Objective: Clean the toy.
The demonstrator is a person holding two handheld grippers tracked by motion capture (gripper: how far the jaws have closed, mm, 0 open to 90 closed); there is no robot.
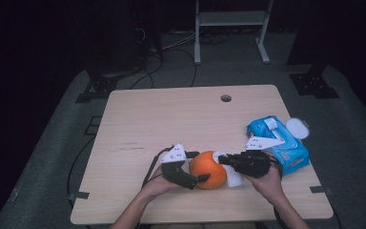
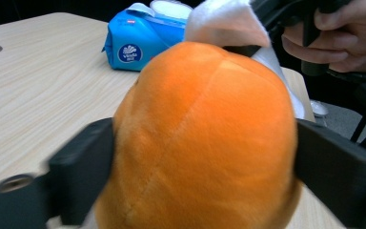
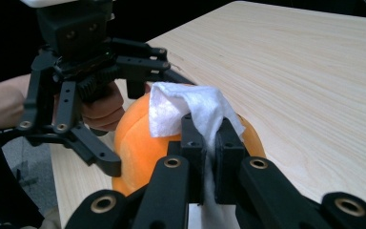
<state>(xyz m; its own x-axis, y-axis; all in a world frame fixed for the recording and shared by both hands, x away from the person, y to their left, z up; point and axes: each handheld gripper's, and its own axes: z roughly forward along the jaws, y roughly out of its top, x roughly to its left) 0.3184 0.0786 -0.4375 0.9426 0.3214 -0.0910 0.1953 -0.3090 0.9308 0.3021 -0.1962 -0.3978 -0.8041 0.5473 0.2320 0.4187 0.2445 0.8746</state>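
Steadying the orange plush ball (image 1: 208, 169) between left gripper (image 1: 196, 180) jaws while right gripper (image 3: 208, 143), pinching a white wipe (image 3: 190, 107), apparently rubs its top.

Legible text: the blue wipes pack (image 2: 140, 40), at 11 o'clock in the left gripper view, bears a round "Vinda" logo; smaller print unreadable.
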